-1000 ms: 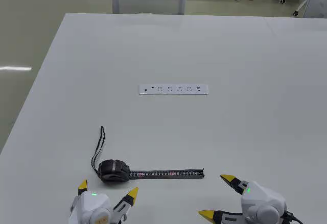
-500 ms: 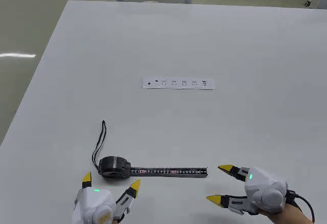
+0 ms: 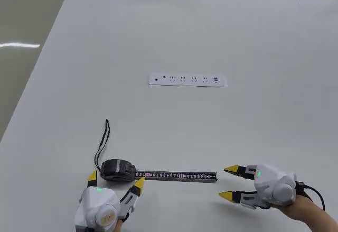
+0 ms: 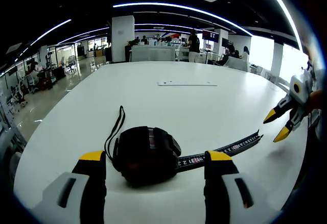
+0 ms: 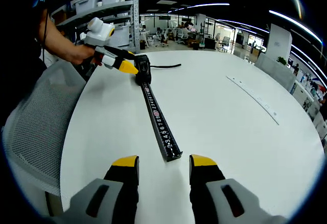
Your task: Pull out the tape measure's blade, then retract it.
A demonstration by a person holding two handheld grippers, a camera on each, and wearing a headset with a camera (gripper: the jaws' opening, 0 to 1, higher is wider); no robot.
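Note:
A black tape measure case (image 3: 118, 169) lies near the front of the white table (image 3: 211, 42), its wrist strap (image 3: 102, 145) trailing away from me. Its blade (image 3: 177, 176) is drawn out flat to the right and ends at a hook (image 3: 215, 177). My left gripper (image 3: 116, 180) is open just behind the case, one yellow tip on each side; the case (image 4: 147, 154) sits between the jaws in the left gripper view. My right gripper (image 3: 227, 182) is open, a little right of the blade's end (image 5: 172, 156), not touching it.
A white power strip (image 3: 187, 80) lies flat mid-table beyond the tape. The table's left edge (image 3: 31, 89) drops to a glossy floor. A grey mesh chair back (image 5: 36, 127) stands at the near side in the right gripper view.
The head camera has tilted down. Both grippers have moved forward: the left up to the case, the right toward the blade's end. The tape measure has stayed put.

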